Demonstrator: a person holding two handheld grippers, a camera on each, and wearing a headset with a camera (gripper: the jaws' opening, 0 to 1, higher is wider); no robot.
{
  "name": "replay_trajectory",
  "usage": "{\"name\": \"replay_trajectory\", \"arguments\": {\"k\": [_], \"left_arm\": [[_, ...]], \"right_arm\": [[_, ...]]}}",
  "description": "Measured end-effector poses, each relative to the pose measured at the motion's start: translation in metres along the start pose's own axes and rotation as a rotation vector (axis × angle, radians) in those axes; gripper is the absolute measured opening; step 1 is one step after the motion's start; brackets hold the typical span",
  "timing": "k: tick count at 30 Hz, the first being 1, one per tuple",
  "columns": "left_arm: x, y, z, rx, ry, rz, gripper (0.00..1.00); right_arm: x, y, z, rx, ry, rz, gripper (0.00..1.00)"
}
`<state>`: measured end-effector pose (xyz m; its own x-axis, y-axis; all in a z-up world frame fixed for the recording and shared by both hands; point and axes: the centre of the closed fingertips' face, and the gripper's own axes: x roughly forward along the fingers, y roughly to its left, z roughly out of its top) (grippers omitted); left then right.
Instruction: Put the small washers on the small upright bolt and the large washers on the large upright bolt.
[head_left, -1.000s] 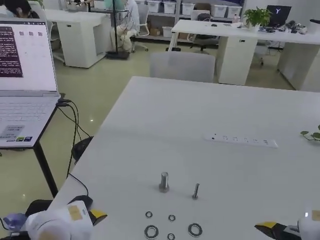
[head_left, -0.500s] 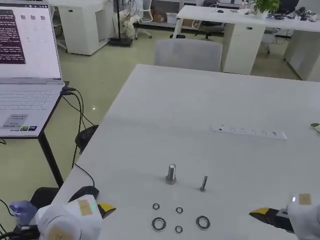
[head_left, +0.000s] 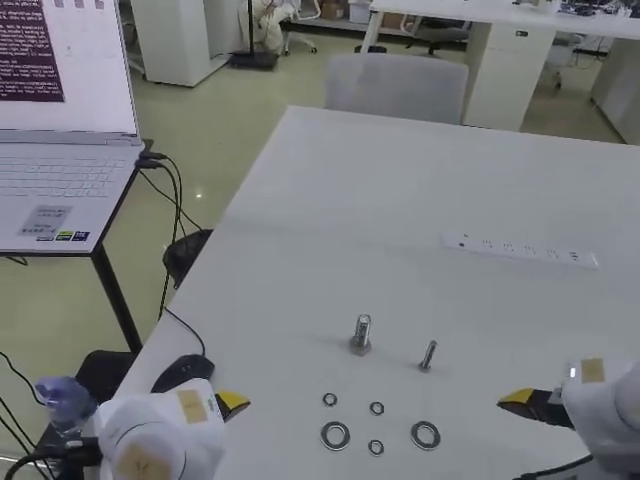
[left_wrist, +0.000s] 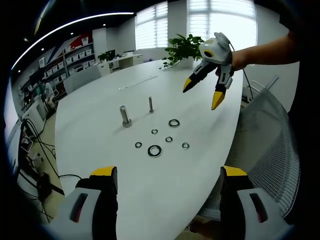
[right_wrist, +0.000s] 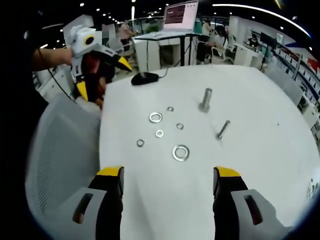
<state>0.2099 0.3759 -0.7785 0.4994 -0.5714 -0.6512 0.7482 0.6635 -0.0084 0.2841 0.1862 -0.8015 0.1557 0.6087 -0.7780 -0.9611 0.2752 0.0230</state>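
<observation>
White table (head_left: 400, 190): large bolt (head_left: 361, 335) & small bolt (head_left: 427, 356) upright, side by side. 2 large washers (head_left: 335, 435), 3 small washers (head_left: 377, 408) flat near them; power strip (head_left: 520, 250) well apart.

Left hand-held gripper (head_left: 228, 404) and right hand-held gripper (head_left: 522, 404), edge-cropped in head view

large bolt (head_left: 361, 335): upright, bare, lower centre of head view
small bolt (head_left: 427, 356): standing, bare, right of it
large washers (head_left: 335, 435): two, flat, below the bolts
small washers (head_left: 377, 408): three, flat, among them

White desks (head_left: 500, 20), glossy pale-green floor (head_left: 200, 140)
</observation>
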Motion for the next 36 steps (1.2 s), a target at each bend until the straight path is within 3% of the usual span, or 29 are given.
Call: {"name": "replay_trajectory", "arguments": {"k": [6,15,24,28,36], "left_arm": [[0.001,0.0,0.002,-0.008,-0.009,-0.009,0.84],[0.002,0.002,0.007,0.003,-0.025,-0.022,0.84],[0.004,0.002,0.002,0.026,-0.01,-0.04,0.85],[0.004,0.004,-0.001,0.038,0.0,-0.045,0.85],[0.003,0.013,0.004,0.023,-0.015,-0.036,0.84]], "right_arm": [[0.011,-0.002,0.001,-0.065,0.054,0.021,0.7],[0.025,-0.007,0.004,-0.094,0.094,0.041,0.64],[0.038,-0.012,0.006,-0.148,0.142,0.056,0.6],[0.045,-0.015,0.008,-0.16,0.159,0.072,0.58],[0.058,-0.018,0.005,-0.222,0.217,0.092,0.54]]}}
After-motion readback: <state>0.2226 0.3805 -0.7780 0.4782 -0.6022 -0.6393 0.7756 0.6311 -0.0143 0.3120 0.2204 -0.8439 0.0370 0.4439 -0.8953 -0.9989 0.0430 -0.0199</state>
